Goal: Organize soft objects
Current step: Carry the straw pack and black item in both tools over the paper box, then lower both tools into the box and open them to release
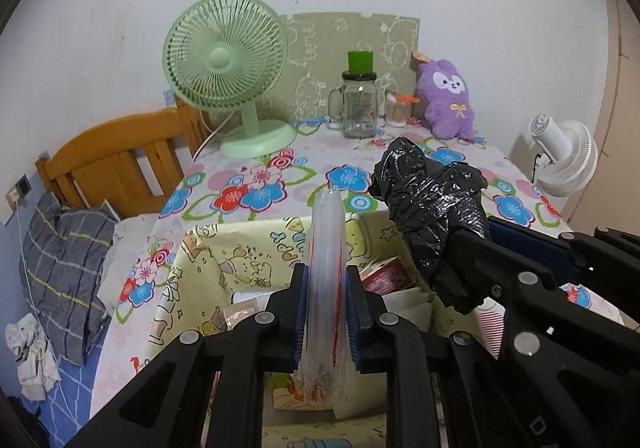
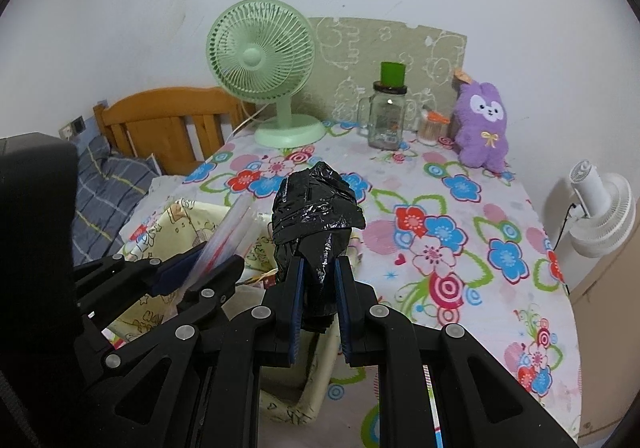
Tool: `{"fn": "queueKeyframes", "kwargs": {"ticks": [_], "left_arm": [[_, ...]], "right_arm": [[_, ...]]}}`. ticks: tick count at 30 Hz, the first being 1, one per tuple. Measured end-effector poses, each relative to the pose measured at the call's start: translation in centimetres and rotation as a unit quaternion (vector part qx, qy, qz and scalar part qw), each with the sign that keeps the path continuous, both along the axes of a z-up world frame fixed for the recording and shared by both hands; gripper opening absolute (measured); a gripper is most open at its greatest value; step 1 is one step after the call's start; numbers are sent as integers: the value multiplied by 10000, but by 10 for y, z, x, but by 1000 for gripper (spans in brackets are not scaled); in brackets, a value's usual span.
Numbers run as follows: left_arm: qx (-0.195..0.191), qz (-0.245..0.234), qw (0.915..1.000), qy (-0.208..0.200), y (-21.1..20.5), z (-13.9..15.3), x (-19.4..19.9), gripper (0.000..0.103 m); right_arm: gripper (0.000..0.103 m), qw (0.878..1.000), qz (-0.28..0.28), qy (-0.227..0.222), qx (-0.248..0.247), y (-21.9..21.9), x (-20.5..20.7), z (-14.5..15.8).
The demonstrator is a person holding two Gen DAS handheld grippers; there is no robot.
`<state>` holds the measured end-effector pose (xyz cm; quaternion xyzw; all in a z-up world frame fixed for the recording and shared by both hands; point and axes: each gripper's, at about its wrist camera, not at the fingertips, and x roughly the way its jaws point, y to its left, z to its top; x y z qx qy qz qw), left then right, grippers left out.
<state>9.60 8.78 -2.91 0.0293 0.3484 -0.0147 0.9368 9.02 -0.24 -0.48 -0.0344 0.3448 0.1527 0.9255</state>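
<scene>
Floral table (image 2: 460, 216), black bag (image 2: 316, 216) in right claw (image 2: 318, 312)

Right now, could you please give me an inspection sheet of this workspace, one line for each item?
Surface: table in flowered cloth.
Job's things: clear plastic bags in left claw; black plastic bag bundle in right claw; both above the cartoon-print box.
Clutter: green fan, glass jar, cotton swab tub, purple plush.
Grippers: both shut on their loads.
Cables: white fan cord; dark cord at white fan.
Surroundings: wooden bed headboard, plaid pillow.
</scene>
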Motion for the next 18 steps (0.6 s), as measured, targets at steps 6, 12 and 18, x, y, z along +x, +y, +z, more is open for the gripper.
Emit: {"fn": "queueKeyframes", "kwargs": {"ticks": [6,12,18], "left_arm": [[-38,137,9997,193,12,-14,9,18],[-132,287,9987,403,26,-26,12,18],[-114,380,9978,534,36,-31,8,27]], "right_arm": [[18,9998,107,129,-69,11,7,-11],[18,9993,257,245,-153,25,10,-20],[18,9986,424,291,-135,36,8,-24]]}}
